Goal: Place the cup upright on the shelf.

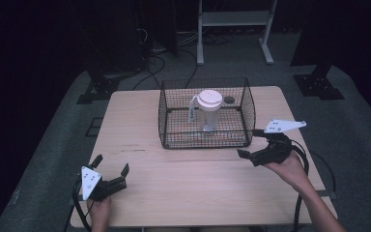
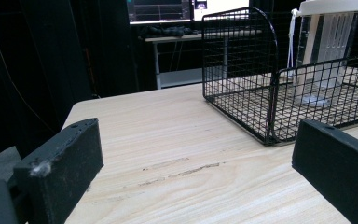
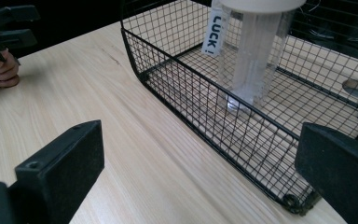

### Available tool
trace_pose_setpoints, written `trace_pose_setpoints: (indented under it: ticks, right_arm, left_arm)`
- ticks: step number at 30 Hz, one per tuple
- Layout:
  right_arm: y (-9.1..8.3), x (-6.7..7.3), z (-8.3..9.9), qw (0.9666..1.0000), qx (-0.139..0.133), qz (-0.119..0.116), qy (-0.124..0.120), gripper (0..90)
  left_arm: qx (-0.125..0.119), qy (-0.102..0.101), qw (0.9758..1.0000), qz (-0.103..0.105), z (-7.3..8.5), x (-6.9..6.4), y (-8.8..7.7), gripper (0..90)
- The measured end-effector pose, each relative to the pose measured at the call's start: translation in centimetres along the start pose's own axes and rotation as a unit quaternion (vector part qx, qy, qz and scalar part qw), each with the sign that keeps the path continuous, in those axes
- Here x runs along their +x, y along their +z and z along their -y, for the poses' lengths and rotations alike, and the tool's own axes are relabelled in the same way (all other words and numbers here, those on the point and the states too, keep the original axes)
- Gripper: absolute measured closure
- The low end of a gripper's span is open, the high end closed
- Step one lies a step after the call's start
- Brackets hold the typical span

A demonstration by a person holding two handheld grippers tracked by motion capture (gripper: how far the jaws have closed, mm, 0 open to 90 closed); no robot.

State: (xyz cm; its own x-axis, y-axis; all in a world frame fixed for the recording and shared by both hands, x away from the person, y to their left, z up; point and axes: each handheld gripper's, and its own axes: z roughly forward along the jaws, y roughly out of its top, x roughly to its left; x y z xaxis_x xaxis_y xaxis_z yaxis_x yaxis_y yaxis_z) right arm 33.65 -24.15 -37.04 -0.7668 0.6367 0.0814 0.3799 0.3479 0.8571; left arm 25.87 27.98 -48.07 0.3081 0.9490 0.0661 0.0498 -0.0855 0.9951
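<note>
A clear plastic cup (image 1: 208,112) with a white lid and a hanging white tag stands upright inside a black wire basket (image 1: 163,110) at the middle of the wooden table (image 1: 174,179). In the left gripper view the cup (image 2: 324,51) rises behind the basket mesh (image 2: 242,65). The right gripper view has the cup (image 3: 254,51) close ahead in the basket (image 3: 186,81). My left gripper (image 1: 111,169) rests open near the table's front left. Just off the basket's front right corner, my right gripper (image 1: 252,144) is open and holds nothing.
A small dark round spot (image 1: 229,100) lies on the table behind the cup, under the basket. A white metal stand (image 1: 234,29) and cables are on the floor beyond the table. Bare wood spreads between the two grippers.
</note>
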Motion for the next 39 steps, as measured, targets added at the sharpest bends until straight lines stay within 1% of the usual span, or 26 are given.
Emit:
trace_pose_setpoints:
  ticks: [7, 16, 23, 29, 39]
  right_arm:
    - [-0.4, -0.3, 1.2, 0.9999, 0.004, 0.004, 0.012, 0.7]
    - [-1.1, -0.5, 2.5, 0.9997, -0.001, 0.013, 0.023, 0.7]
    - [-1.3, -0.3, 3.4, 0.9995, -0.005, 0.012, 0.028, 0.7]
    - [-1.5, -0.1, 4.1, 0.9994, -0.004, 0.016, 0.029, 0.7]
    - [-1.9, -0.2, 5.6, 0.9989, -0.006, 0.020, 0.042, 0.7]
  left_arm:
    - [0.000, 0.000, 1.0000, 0.000, 0.0, 0.0, 0.0, 0.9]
    - [0.000, 0.000, 1.0000, -0.001, 0.0, 0.0, 0.0, 0.9]
    - [0.000, 0.001, 1.0000, -0.001, 0.0, 0.0, 0.0, 0.9]
    - [0.000, 0.000, 1.0000, -0.001, 0.0, 0.0, 0.0, 0.9]
    - [0.001, 0.002, 1.0000, -0.001, 0.0, 0.0, 0.0, 0.9]
